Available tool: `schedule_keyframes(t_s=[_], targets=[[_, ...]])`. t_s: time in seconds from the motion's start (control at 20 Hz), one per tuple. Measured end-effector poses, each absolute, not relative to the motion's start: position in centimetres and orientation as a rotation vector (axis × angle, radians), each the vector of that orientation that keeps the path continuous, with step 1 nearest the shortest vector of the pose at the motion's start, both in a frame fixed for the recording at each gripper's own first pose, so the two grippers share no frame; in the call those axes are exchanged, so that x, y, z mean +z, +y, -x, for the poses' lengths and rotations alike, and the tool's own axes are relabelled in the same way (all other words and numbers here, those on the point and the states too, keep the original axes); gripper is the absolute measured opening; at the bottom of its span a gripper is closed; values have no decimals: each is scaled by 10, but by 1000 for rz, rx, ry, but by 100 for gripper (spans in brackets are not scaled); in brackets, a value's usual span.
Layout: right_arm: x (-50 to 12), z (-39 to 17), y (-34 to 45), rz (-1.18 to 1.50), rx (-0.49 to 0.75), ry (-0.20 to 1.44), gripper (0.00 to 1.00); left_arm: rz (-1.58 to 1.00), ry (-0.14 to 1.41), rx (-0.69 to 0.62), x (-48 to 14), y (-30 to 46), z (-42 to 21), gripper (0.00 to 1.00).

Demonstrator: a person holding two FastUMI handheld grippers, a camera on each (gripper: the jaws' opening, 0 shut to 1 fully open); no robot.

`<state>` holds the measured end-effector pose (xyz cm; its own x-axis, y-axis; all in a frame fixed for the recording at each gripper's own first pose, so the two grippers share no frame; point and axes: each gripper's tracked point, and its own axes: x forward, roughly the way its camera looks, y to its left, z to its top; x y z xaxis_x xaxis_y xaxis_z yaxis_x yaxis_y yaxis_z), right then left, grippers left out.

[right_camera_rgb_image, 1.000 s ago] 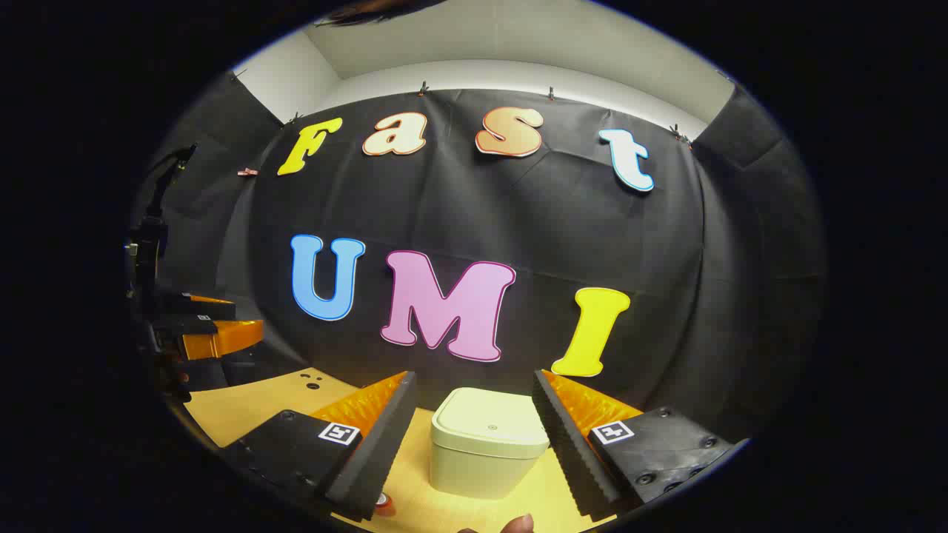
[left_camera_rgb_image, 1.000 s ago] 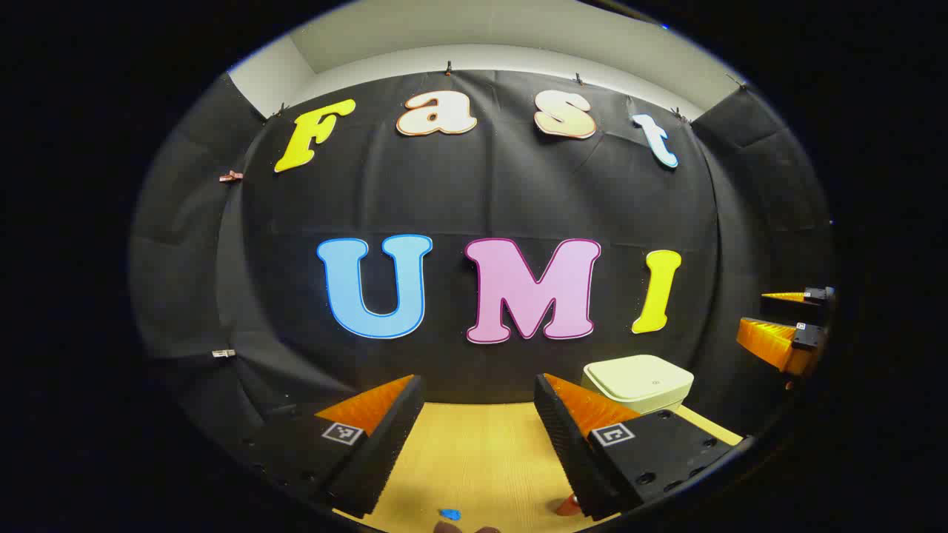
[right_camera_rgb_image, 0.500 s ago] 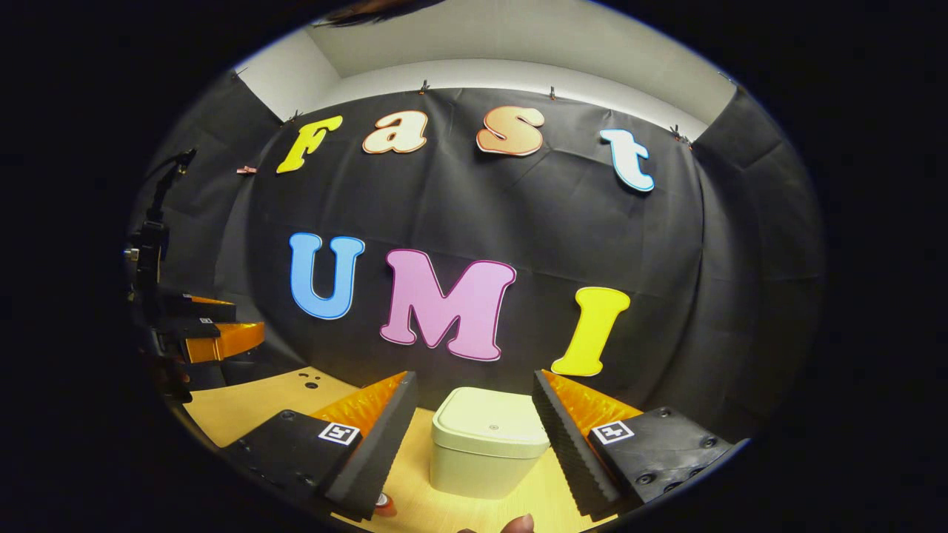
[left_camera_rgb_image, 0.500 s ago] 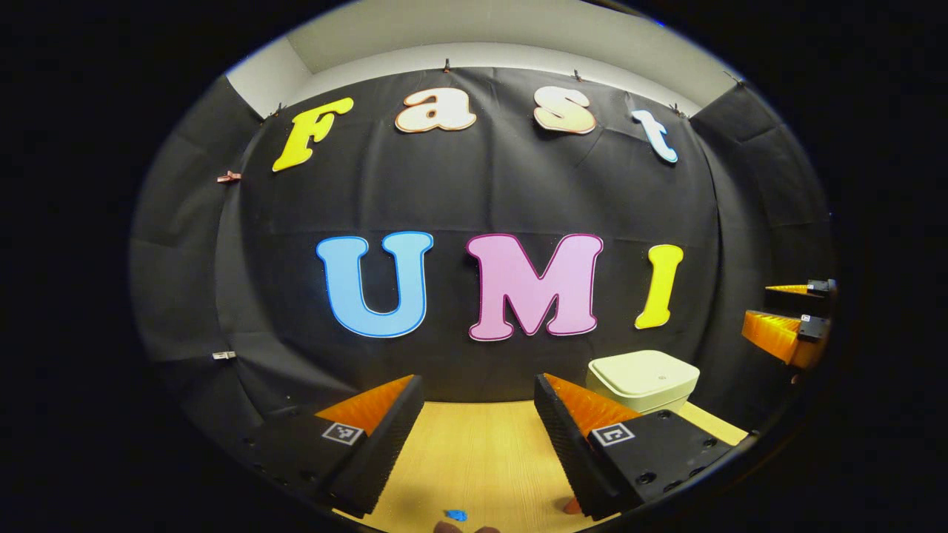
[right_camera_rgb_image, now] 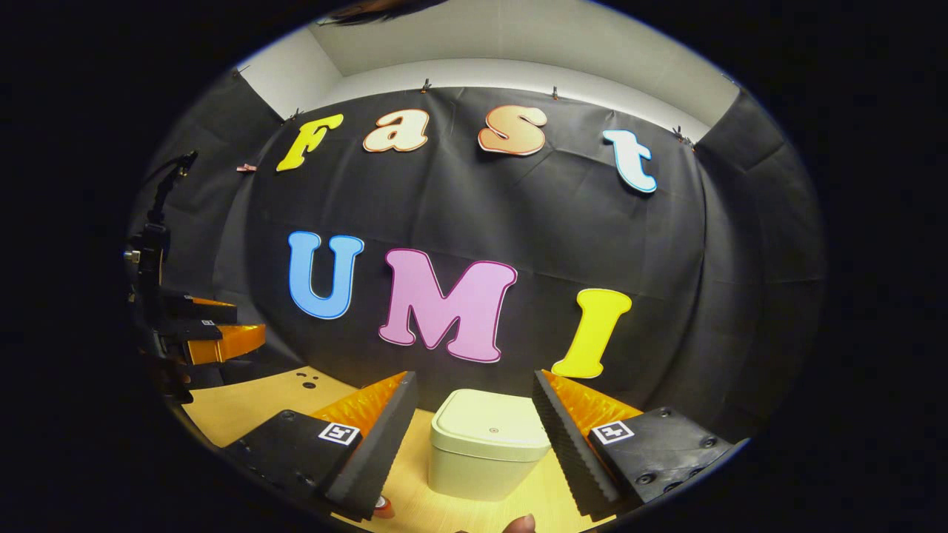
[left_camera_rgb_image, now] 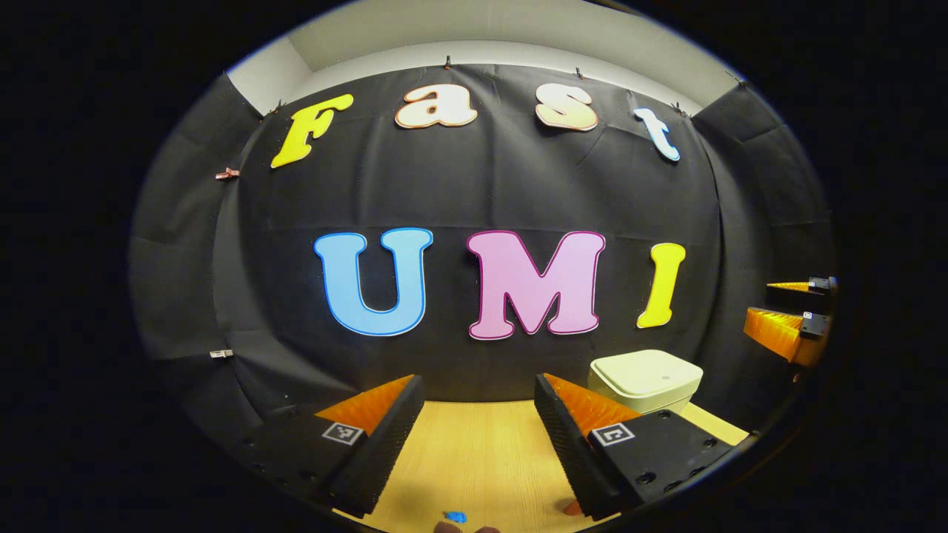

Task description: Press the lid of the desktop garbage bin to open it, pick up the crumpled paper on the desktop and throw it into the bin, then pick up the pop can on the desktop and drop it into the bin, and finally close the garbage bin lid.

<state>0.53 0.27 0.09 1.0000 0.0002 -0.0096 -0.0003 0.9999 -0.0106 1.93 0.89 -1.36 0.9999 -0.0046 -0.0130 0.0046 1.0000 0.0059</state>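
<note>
Bin [right_camera_rgb_image: 489,453] with lid [right_camera_rgb_image: 491,424] closed, lower centre of the right gripper view, on the wooden desktop [right_camera_rgb_image: 252,403], lined up between the spread fingers of the right gripper [right_camera_rgb_image: 474,444], which hold nothing. Compared with a second ago the bin sits slightly lower in that view and the wall cloth has slid up; judged a small tilt or advance toward the lid, no contact yet.

Left gripper [left_camera_rgb_image: 478,437], lower centre of the left gripper view: fingers also spread, empty, over bare desktop. Bin at lower right [left_camera_rgb_image: 646,379], shifted a little right and up versus a second ago. Right gripper seen at far right edge [left_camera_rgb_image: 791,314], spread.

Small red object partly hidden by the left finger at the bottom of the right gripper view [right_camera_rgb_image: 383,505], possibly the pop can; cannot confirm. Crumpled paper not identified.

Judgement: first step, lid press, still pending.
</note>
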Motion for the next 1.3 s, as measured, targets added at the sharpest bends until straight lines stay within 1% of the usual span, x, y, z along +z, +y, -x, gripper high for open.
schedule_keyframes(t_s=[0.1, 0.2, 0.3, 0.45, 0.6, 0.85, 1.05, 1.1, 1.15, 1.3], targets=[[2, -11, 5, 1, 12, 16, 95, -7, 12, -5, -13, 9, -21, 96], [3, -18, 3, 0, 0, 15, 69, -4, 14, -6, -14, 9, -23, 96], [2, -17, 9, -8, 30, 23, 44, -3, 12, -5, -15, 10, -24, 96], [-8, -23, -6, -24, -15, 59, 5, -5, 10, -6, -14, 9, -27, 96], [-19, -28, 4, -95, 39, 102, 5, -4, 8, -7, -15, 11, -26, 96], [-27, -46, -13, -72, 6, 159, 5, -7, 15, -1, -18, 14, -27, 96], [-48, -71, -26, -105, 11, 310, 5, -8, 13, 0, -18, 14, -25, 96], [-54, -78, -30, -128, 9, 348, 8, -6, 12, -1, -18, 14, -26, 96], [-63, -84, -33, -153, 7, 396, 5, -6, 11, -3, -18, 14, -26, 96], [-90, -100, -38, -204, 19, 515, 5, -13, 9, -5, -19, 13, -22, 96]])
